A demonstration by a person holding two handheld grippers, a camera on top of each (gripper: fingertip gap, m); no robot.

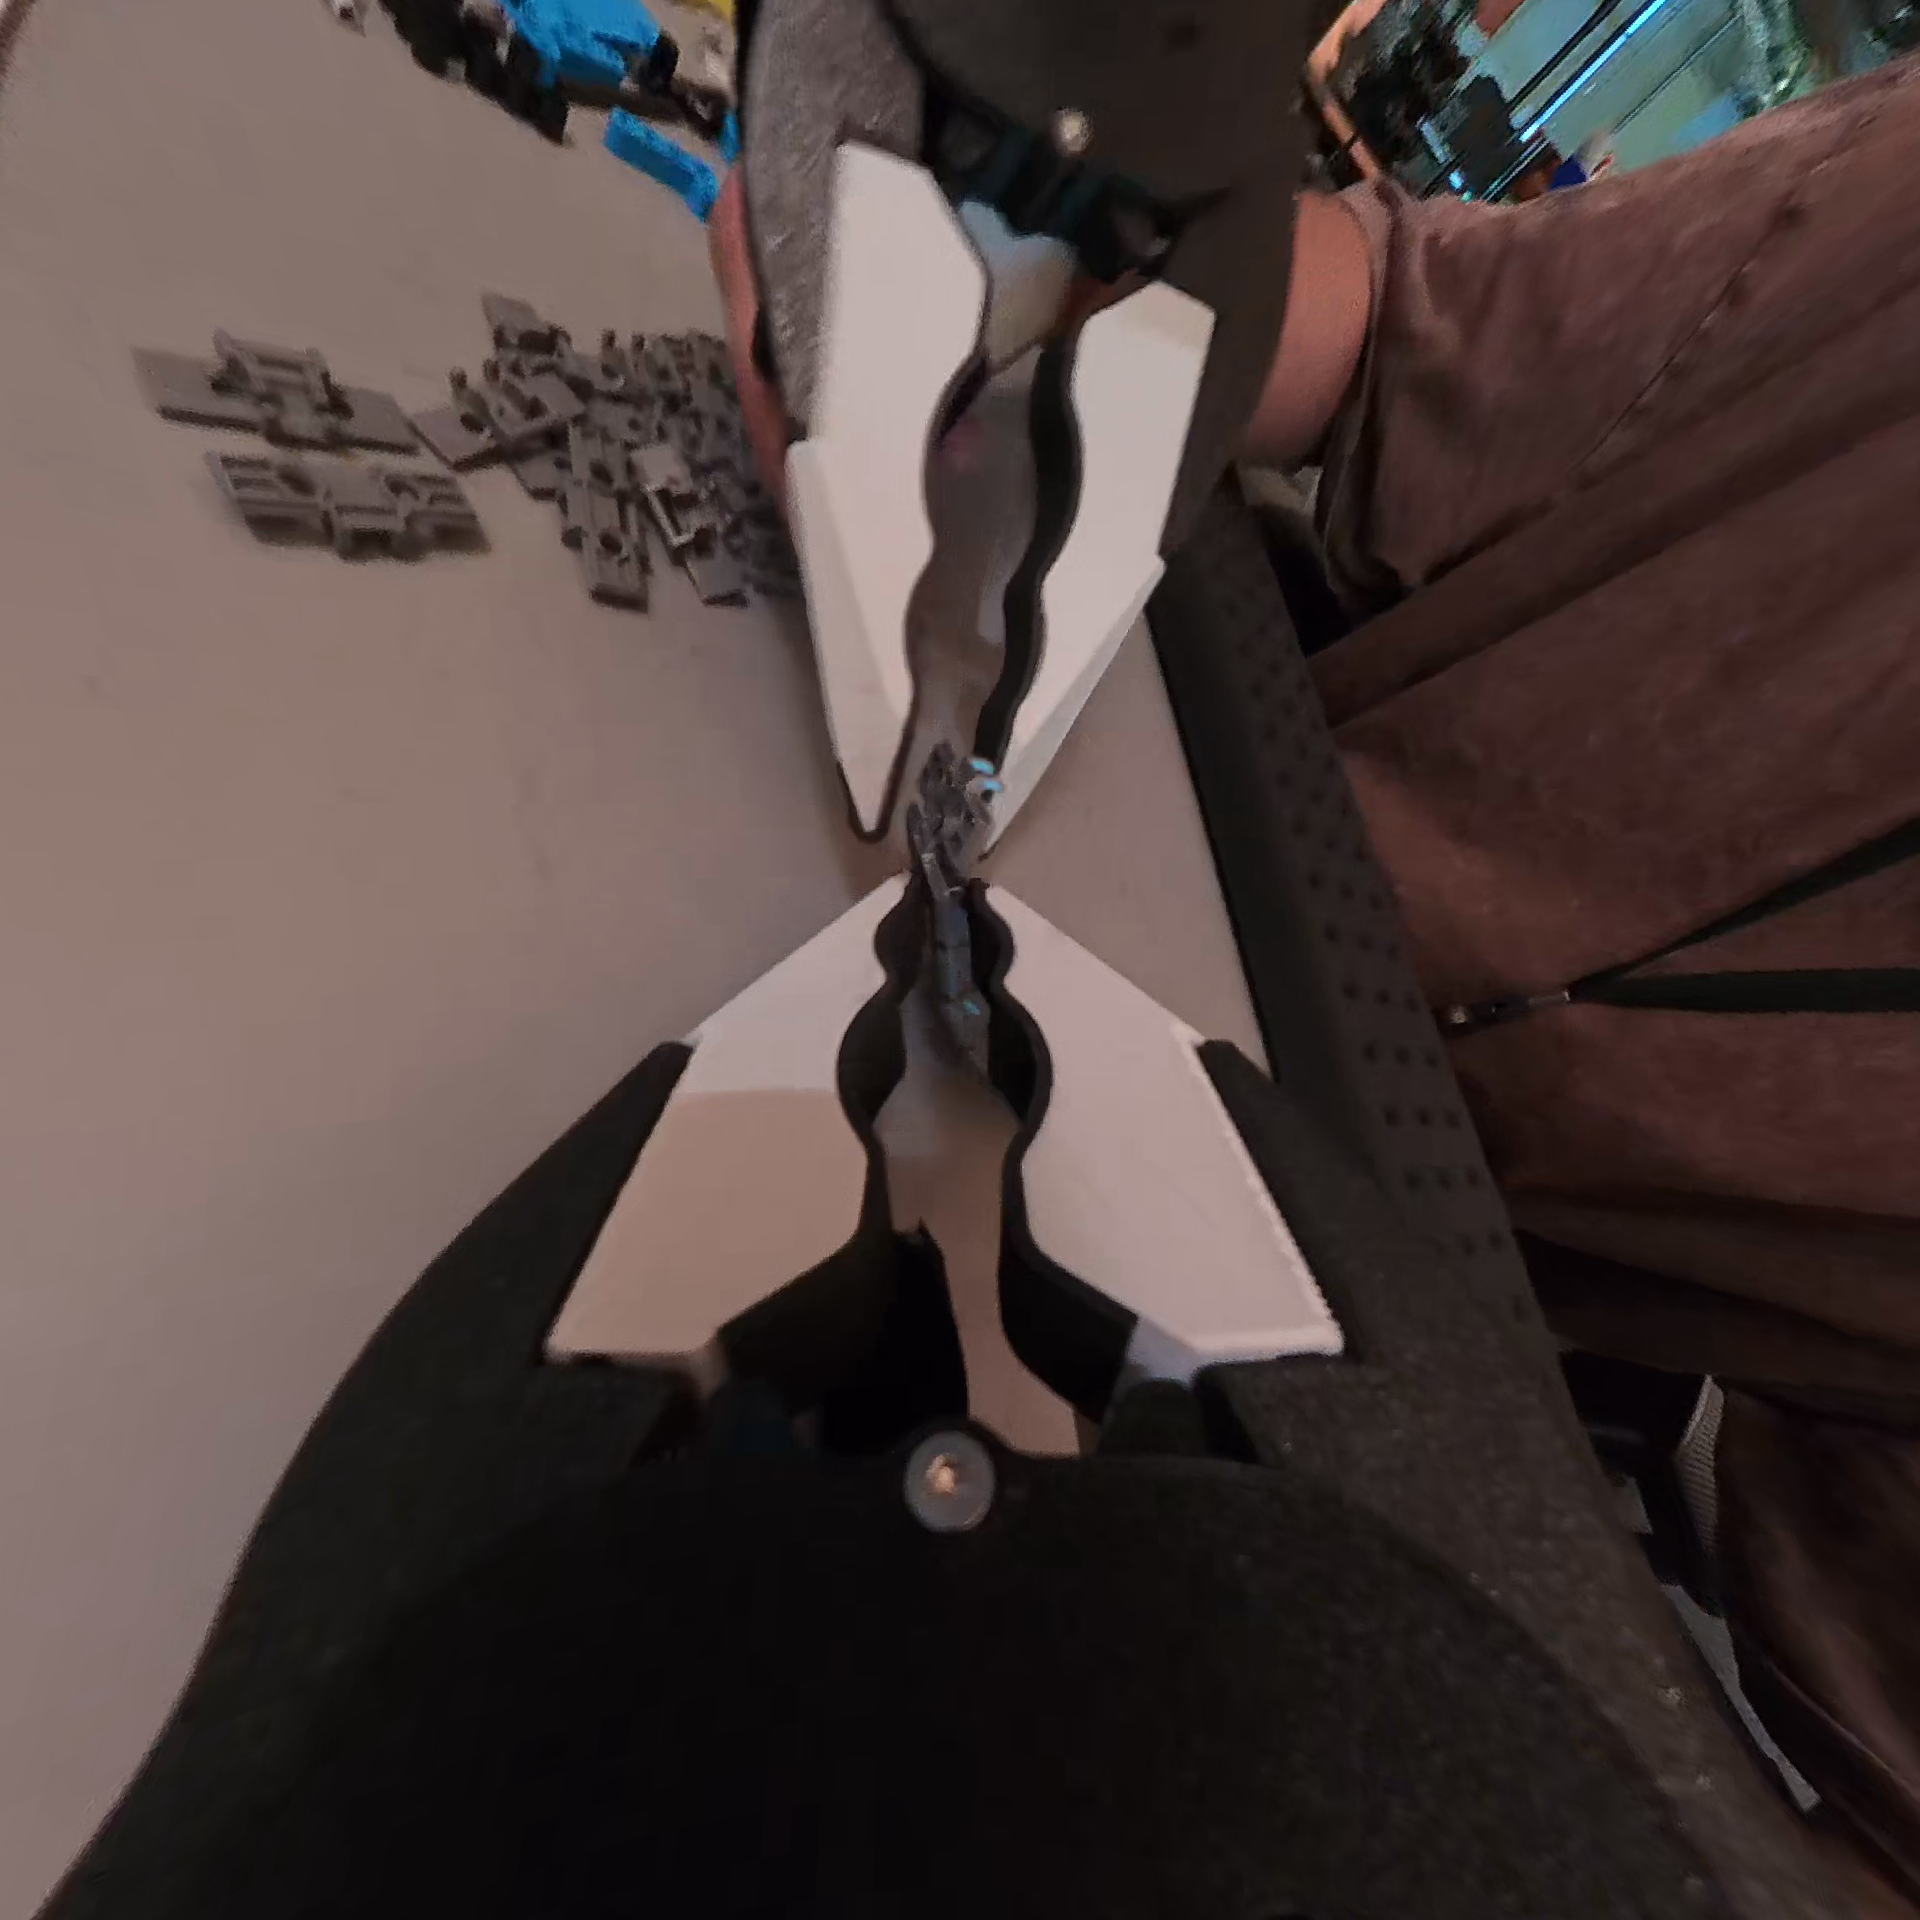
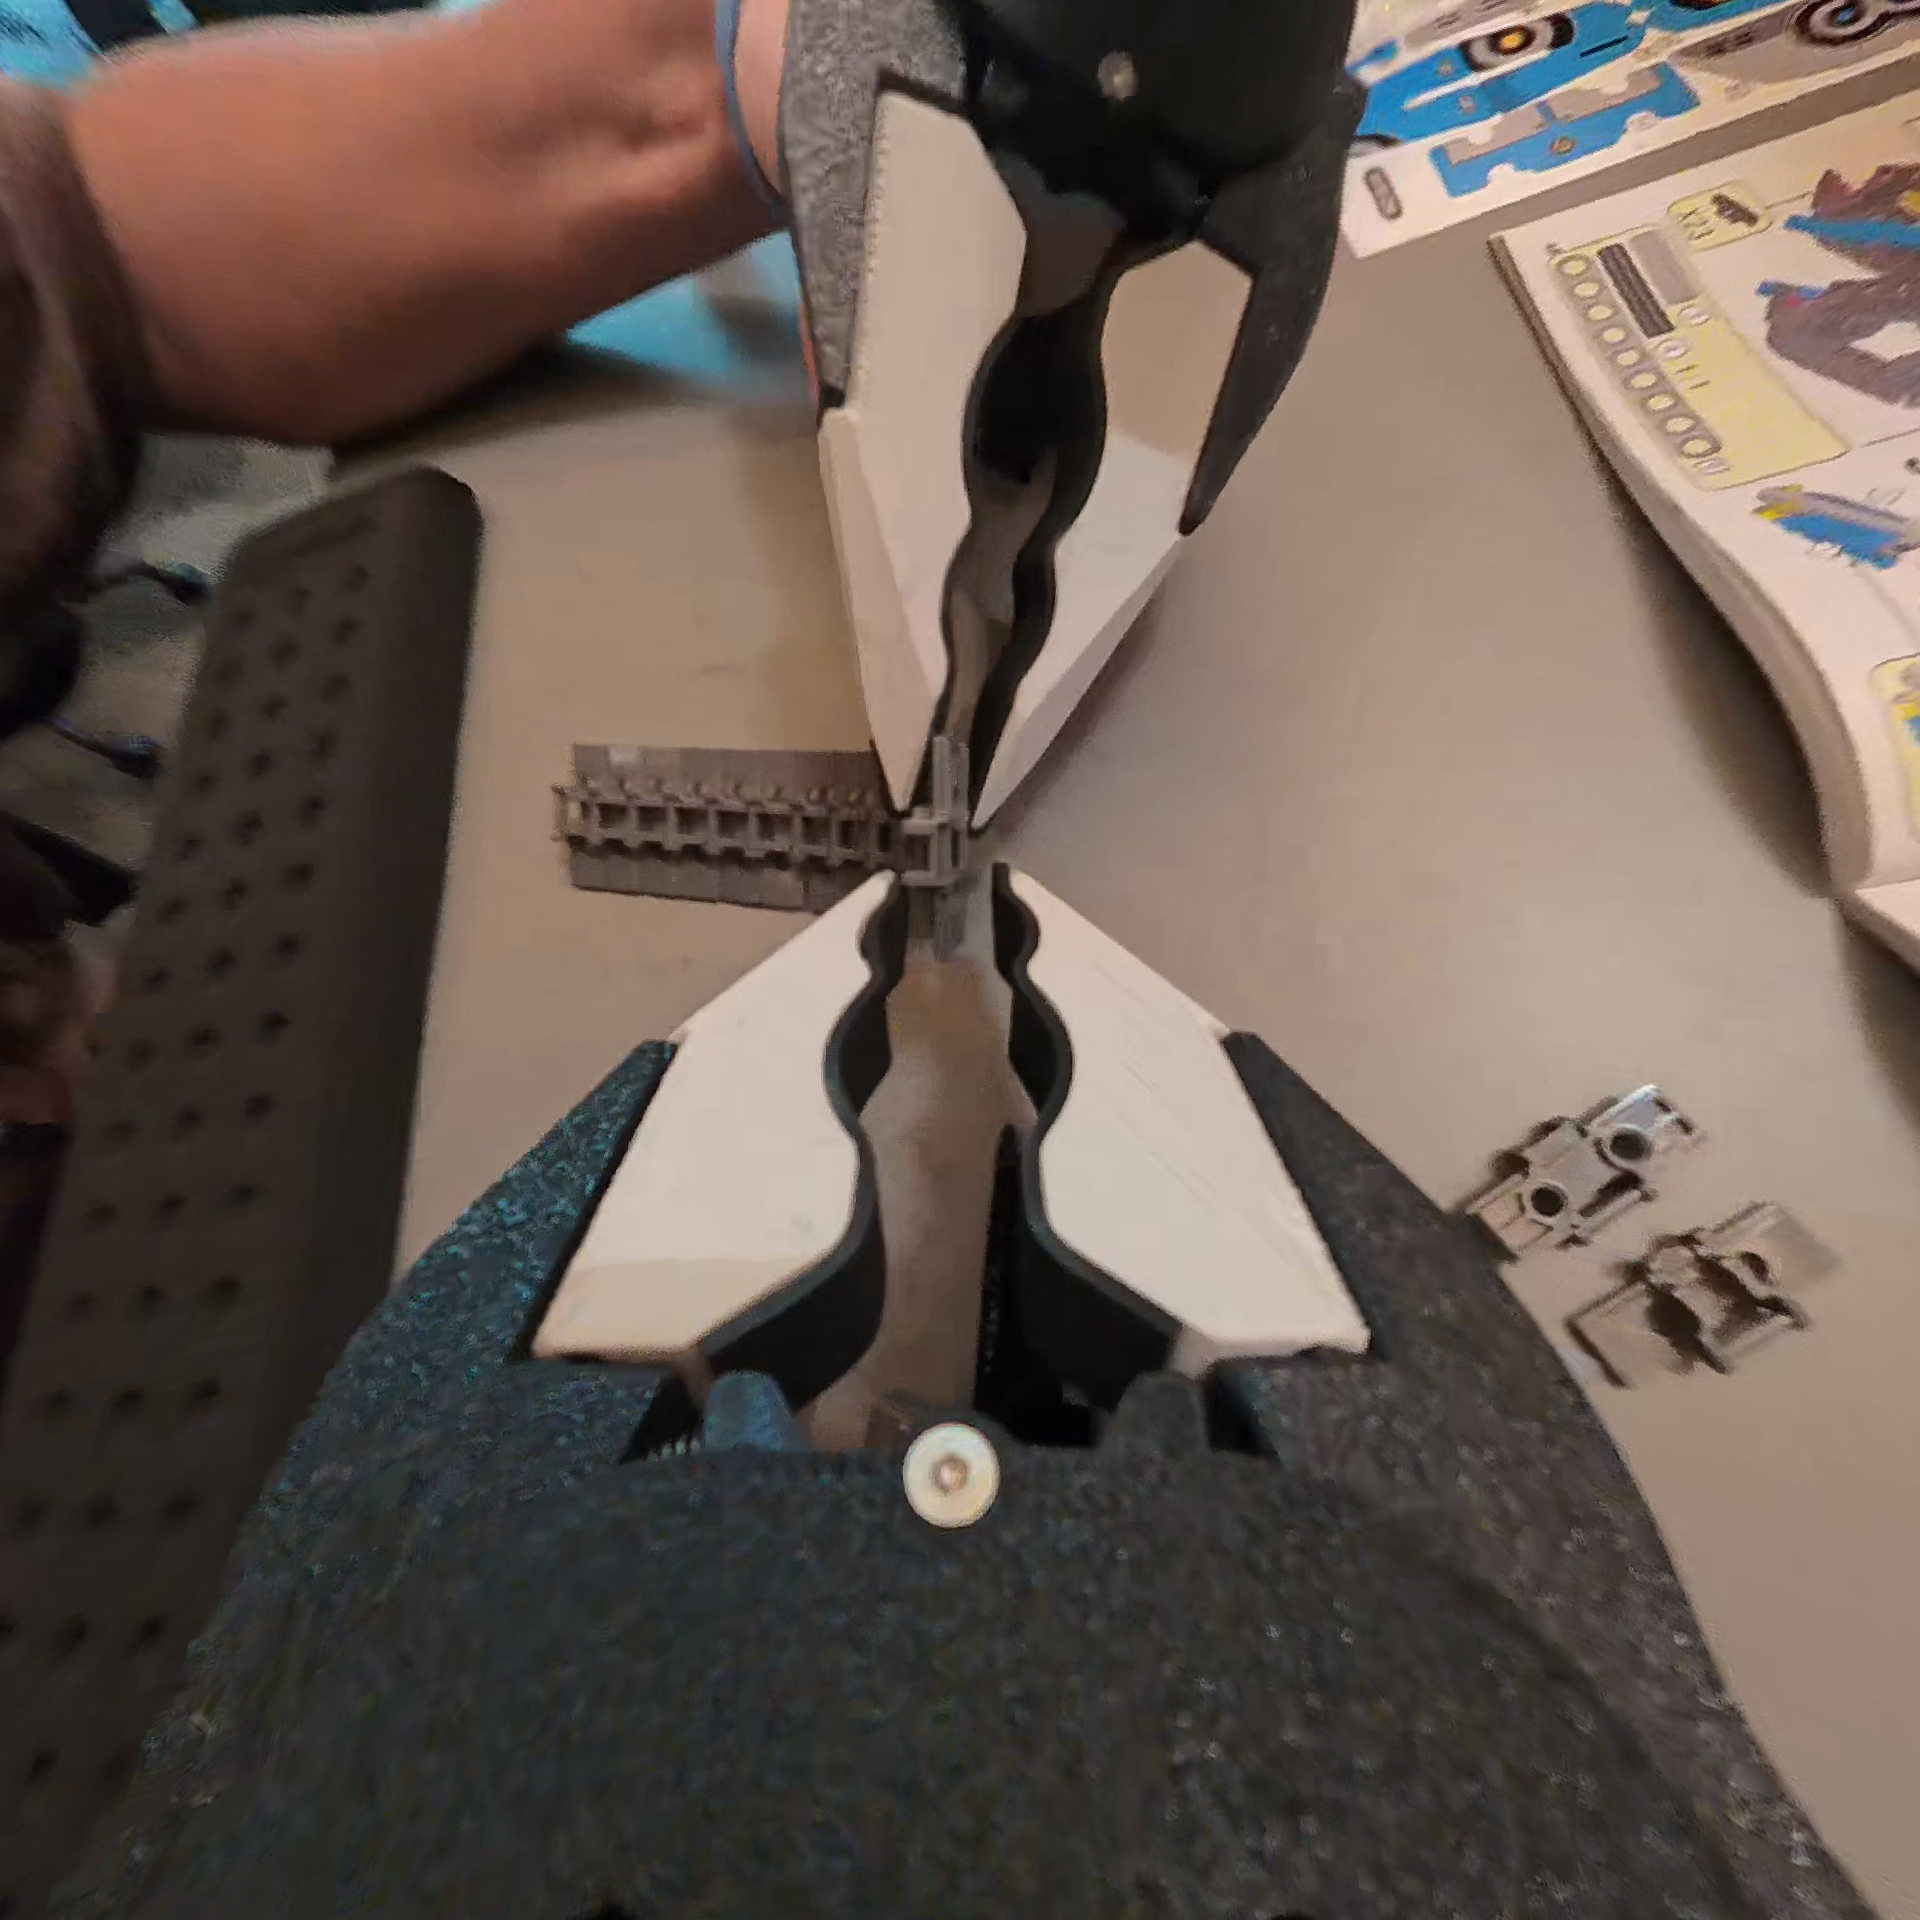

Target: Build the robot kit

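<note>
Fig.: two grippers tip to tip above the tabletop (image 2: 1351,727), w/ small grey track links between them.

Left gripper (image 1: 940,914): fingers nearly closed, pinching a dark grey link (image 1: 951,966) at the tips. Right gripper (image 2: 940,894): fingers also nearly closed, nipping a grey link (image 2: 940,852) where the two sets of tips meet. Whether the two links are already joined: cannot tell; the seam is tiny and partly hidden by the tips.

Link strip (image 2: 727,836): lies flat on the tabletop just left of the tips in the right wrist view; its near end looks to reach the pinched link, contact unclear.

Risks (judgement):
- Grip is at the very tips only, so a slight twist or sideways push could pop a link out.
- Any misalignment of the two grippers could jam or bend the joint.
- A link dropped near the edge could fall off the tabletop.

Room: chair arm (image 2: 260,935) sits close at the tabletop edge, beside the person's forearm (image 2: 416,208). Booklet (image 2: 1714,468) and two loose links (image 2: 1631,1236) lie on the other side, link pile (image 1: 582,447) farther off; bare tabletop between.
</note>
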